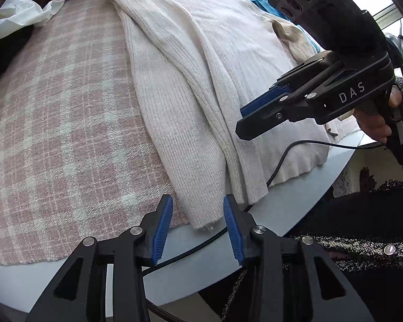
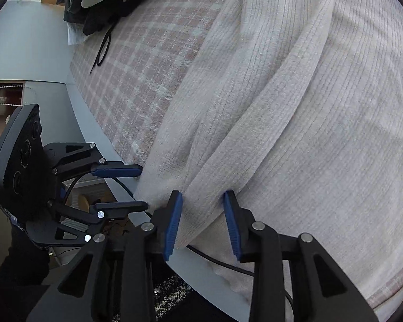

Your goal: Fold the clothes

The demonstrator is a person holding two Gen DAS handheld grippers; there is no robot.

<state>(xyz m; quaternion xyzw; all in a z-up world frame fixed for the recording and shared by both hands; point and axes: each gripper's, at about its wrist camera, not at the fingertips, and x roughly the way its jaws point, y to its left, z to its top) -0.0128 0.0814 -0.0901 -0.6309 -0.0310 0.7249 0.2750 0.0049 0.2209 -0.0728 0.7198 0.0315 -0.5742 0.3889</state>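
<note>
A cream ribbed sweater lies flat on a pink plaid cloth, its sleeves folded in over the body, its hem at the table's near edge. My left gripper is open and empty, just short of a sleeve cuff. My right gripper is open, its jaws on either side of a folded sleeve end at the hem. The right gripper also shows in the left wrist view, hovering over the hem. The left gripper shows in the right wrist view, open.
The grey table edge runs along the front. A heap of white and dark clothes lies at the far end of the cloth. A blue garment peeks out behind the sweater. Black cables trail over the hem and the edge.
</note>
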